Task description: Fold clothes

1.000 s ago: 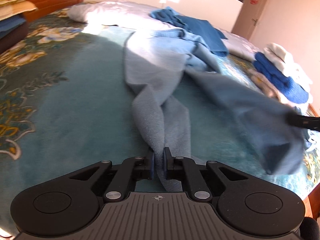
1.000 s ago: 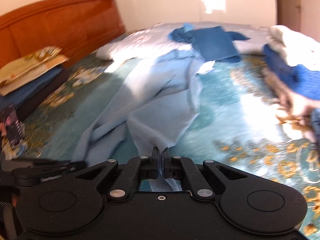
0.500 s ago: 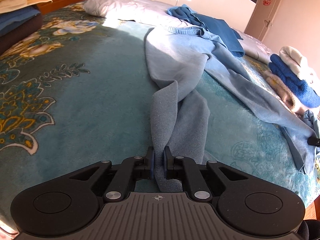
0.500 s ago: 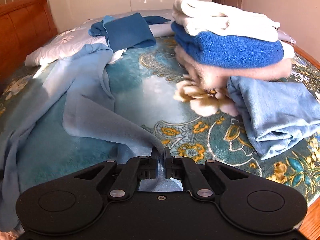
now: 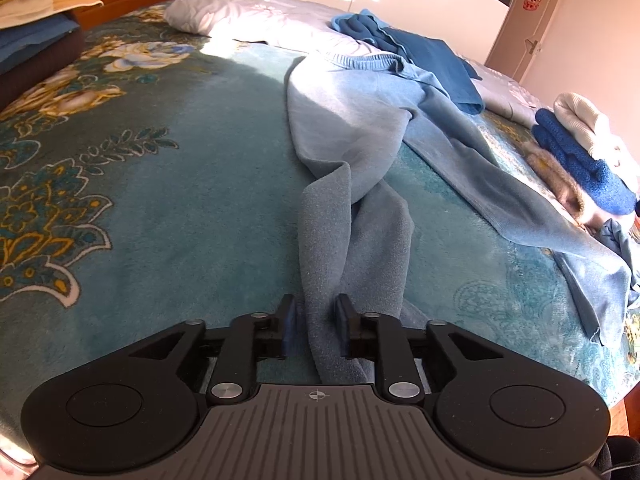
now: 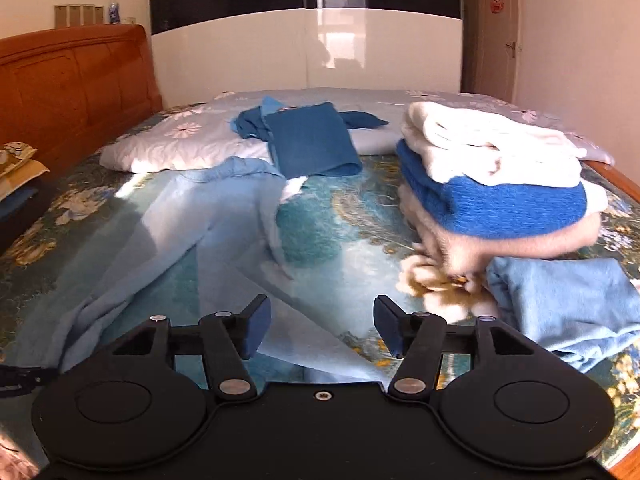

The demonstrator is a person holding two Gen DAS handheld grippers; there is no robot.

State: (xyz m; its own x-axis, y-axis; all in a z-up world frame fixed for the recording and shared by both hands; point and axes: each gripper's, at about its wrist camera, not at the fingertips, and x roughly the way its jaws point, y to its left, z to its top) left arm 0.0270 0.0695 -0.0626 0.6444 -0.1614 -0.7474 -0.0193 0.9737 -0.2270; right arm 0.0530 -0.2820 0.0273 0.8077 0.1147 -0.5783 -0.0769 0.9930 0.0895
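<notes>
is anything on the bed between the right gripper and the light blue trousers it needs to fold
Nothing visible. The right gripper, jaws opening, hangs directly over a leg of the light blue trousers. The folded stack sits off to the right, clear of that path.

Left tool (image 5: 316,314): black linkage, silver screws, blue pads, ribbed grey housing.

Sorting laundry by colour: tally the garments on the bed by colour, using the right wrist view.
Light blue: 2, spread pants and folded garment
Dark blue: 2, loose garment and stacked sweater
White: 1, top of stack
Beige furry: 1
Total: 6
</notes>
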